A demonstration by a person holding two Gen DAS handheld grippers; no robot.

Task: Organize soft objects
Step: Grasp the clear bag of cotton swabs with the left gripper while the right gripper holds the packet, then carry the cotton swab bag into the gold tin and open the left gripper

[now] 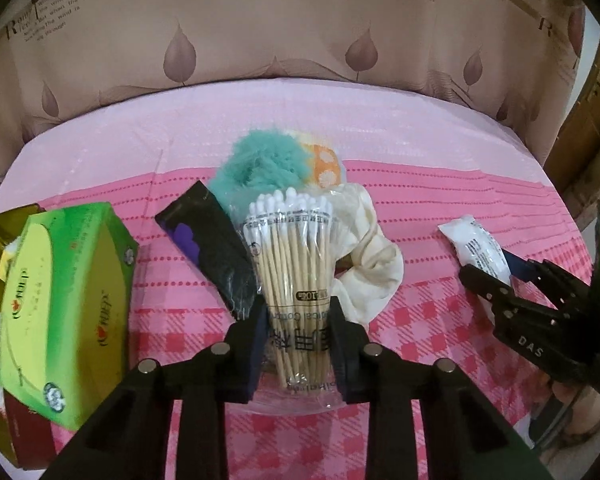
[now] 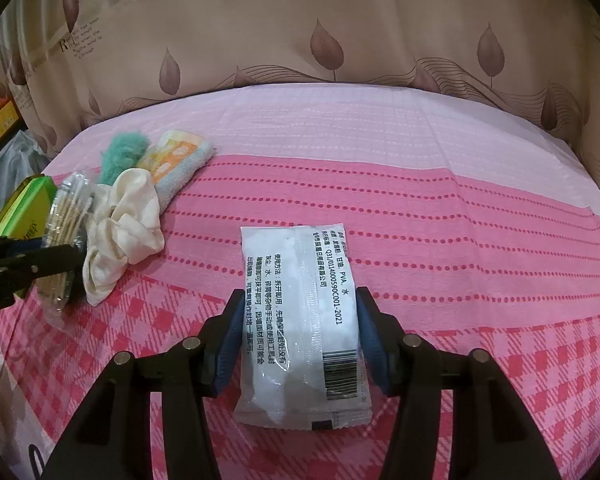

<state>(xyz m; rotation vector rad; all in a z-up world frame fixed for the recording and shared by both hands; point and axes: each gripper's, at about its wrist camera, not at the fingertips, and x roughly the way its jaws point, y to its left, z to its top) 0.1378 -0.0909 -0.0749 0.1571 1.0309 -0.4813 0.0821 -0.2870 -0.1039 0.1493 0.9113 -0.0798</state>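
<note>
A clear bag of wooden cotton swabs [image 1: 292, 248] lies on the pink cloth, and my left gripper [image 1: 298, 312] is shut on its lower half, pads pressing both sides. In the right wrist view, a white printed packet [image 2: 300, 312] sits between the blue pads of my right gripper [image 2: 300, 300], which is shut on its long edges. Behind the swabs lie a teal fluffy ball [image 1: 260, 164], a folded orange-patterned towel [image 1: 326, 164] and a cream scrunchie [image 1: 368, 248]. A black pouch with a purple shape [image 1: 212, 248] lies left of the swabs.
A green tissue box [image 1: 68, 304] stands at the left, beside other boxes at the frame edge. The pink checked and striped cloth [image 2: 460, 240] covers the surface, bare to the right of the packet. A beige leaf-print curtain [image 2: 340, 40] hangs behind its far edge.
</note>
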